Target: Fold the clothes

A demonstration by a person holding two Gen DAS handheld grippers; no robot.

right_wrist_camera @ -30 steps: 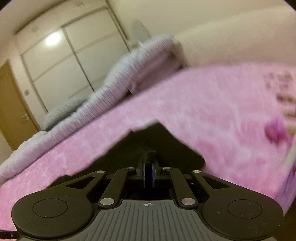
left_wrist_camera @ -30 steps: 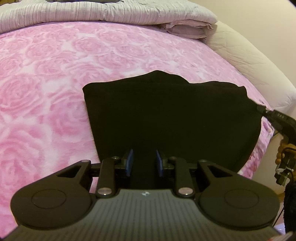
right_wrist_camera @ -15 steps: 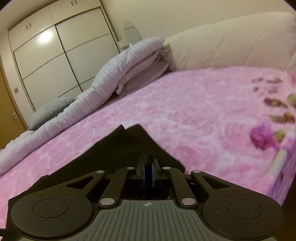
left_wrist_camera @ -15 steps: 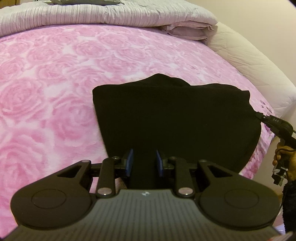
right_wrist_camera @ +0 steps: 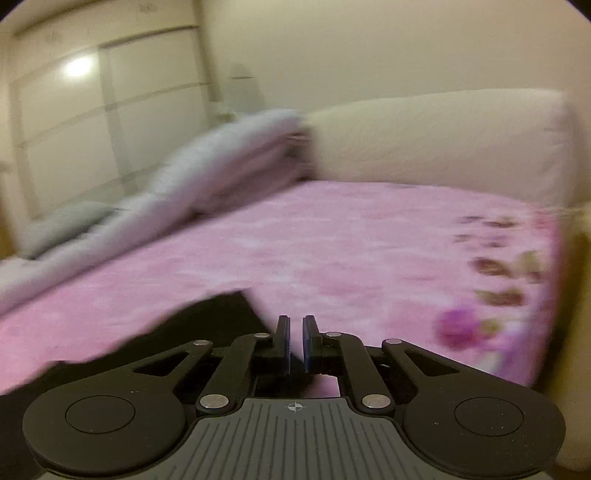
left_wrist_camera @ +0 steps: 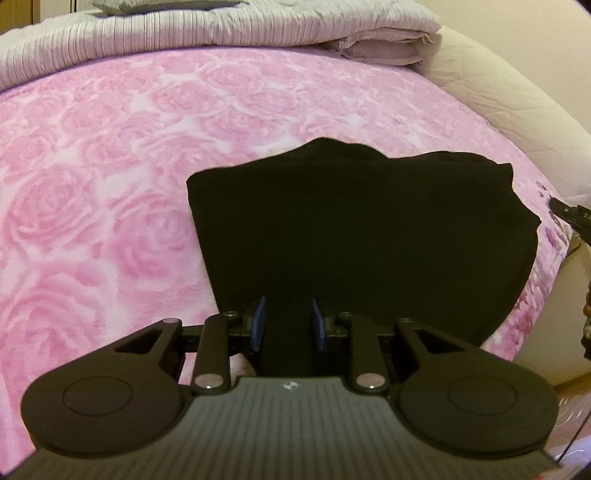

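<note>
A black garment (left_wrist_camera: pixel 354 236) lies folded on the pink rose-patterned bed cover (left_wrist_camera: pixel 92 206). My left gripper (left_wrist_camera: pixel 288 325) is open at the garment's near edge, with black cloth between its blue pads (left_wrist_camera: pixel 258 325). The right gripper (right_wrist_camera: pixel 295 339) stands slightly open with a narrow gap between its pads, just right of the garment's corner (right_wrist_camera: pixel 221 317), and holds nothing. Its tip (left_wrist_camera: pixel 565 212) shows at the right edge of the left wrist view, a little clear of the garment's right side. The right wrist view is blurred by motion.
A folded grey and mauve quilt (left_wrist_camera: pixel 221 33) lies along the far side of the bed. A cream padded headboard (right_wrist_camera: pixel 443 140) bounds the bed, and the cover's edge (right_wrist_camera: pixel 546 295) drops off to the right. White wardrobe doors (right_wrist_camera: pixel 92 129) stand behind.
The right gripper was shut on the garment's corner; now its pads have parted and it has swung right, off the cloth. The left gripper stays open at the near edge.
</note>
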